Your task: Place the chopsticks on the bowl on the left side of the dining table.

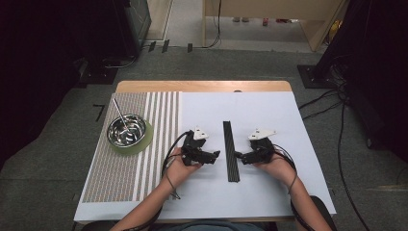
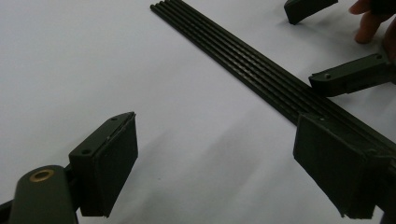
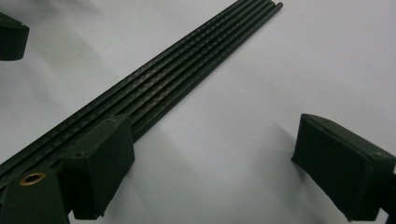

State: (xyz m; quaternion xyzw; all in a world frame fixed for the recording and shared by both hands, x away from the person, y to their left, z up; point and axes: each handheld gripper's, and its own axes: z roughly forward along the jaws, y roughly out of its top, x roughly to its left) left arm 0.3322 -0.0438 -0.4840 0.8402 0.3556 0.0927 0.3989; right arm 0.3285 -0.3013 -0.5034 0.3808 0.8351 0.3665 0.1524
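Observation:
Several thin black rods (image 1: 231, 150) lie side by side as one flat strip in the middle of the white sheet, running front to back. My left gripper (image 1: 213, 155) rests on the sheet just left of the strip, jaws open and pointing at it. My right gripper (image 1: 239, 157) mirrors it from the right, also open. In the left gripper view the rods (image 2: 243, 60) pass behind the right-hand jaw of my left gripper (image 2: 219, 168). In the right gripper view the rods (image 3: 177, 70) run behind the left-hand jaw of my right gripper (image 3: 215, 168). Nothing is held.
A striped placemat (image 1: 125, 163) covers the table's left part. On it stands a steel bowl (image 1: 126, 130) with a metal utensil, set on a green round mat. The white sheet (image 1: 260, 192) covers the rest. Cables trail across the floor at the right.

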